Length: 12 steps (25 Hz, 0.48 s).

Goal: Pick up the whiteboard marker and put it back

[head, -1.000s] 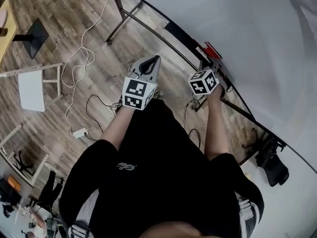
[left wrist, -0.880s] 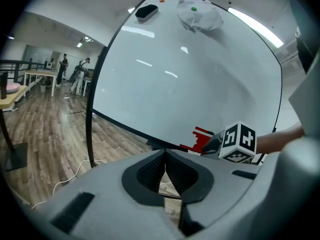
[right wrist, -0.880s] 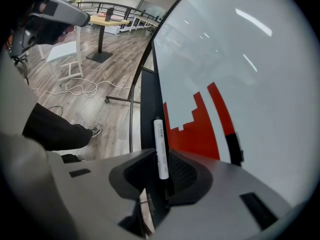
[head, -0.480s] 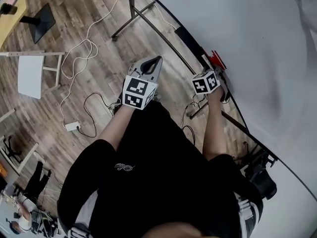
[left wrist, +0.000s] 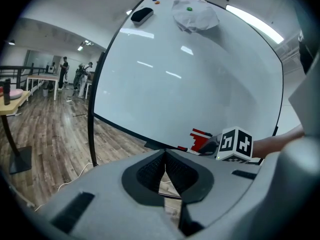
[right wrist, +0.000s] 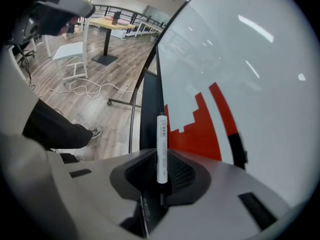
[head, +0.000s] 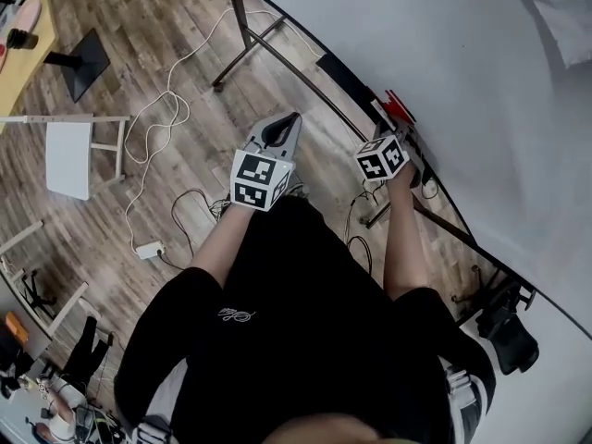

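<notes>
head view: the left gripper [head: 280, 129] is hovering over the floor [head: 139, 63], the right gripper [head: 407, 142] reaching the whiteboard [head: 444, 63].
left gripper view: its fingers [left wrist: 149, 171] are pressing together, empty.
right gripper view: fingers [right wrist: 185, 173] are clamping a slim white whiteboard marker [right wrist: 161, 144], lying along the black ledge [right wrist: 149, 109].

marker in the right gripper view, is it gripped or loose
Gripped. The right gripper has its jaws shut on the white marker near its lower end; the rest sticks out along the black ledge.
</notes>
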Available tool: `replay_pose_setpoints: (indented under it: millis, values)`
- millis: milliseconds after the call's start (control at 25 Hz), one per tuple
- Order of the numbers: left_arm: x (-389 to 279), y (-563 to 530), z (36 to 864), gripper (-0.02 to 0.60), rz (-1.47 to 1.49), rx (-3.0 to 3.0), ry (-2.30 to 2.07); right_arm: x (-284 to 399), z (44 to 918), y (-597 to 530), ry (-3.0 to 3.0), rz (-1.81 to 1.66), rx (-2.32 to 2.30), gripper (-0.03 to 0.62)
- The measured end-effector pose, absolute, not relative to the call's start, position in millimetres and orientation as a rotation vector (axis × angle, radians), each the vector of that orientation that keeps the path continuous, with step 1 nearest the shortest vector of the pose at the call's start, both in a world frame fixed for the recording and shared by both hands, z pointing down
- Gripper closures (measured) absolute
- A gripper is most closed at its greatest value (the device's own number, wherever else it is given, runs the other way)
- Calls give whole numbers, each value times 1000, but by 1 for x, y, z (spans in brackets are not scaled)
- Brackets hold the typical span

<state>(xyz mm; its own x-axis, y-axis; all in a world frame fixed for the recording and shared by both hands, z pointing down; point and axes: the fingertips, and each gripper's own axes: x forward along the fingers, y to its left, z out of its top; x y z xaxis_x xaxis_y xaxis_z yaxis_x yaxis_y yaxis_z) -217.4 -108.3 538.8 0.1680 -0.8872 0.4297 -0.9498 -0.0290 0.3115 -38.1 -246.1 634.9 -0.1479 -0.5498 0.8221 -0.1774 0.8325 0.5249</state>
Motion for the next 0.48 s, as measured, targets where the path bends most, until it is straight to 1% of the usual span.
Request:
replay_pose_setpoints:
  millis: [280, 480]
  values:
    - [-187, -106, 526, 575, 186, 1984, -1708, -30, 600, -225, -1880, -357, 665, 539]
    - [-152, -112, 510, 574, 208, 2080, -1663, -21, 555, -204, -2116, -200, 810, 539]
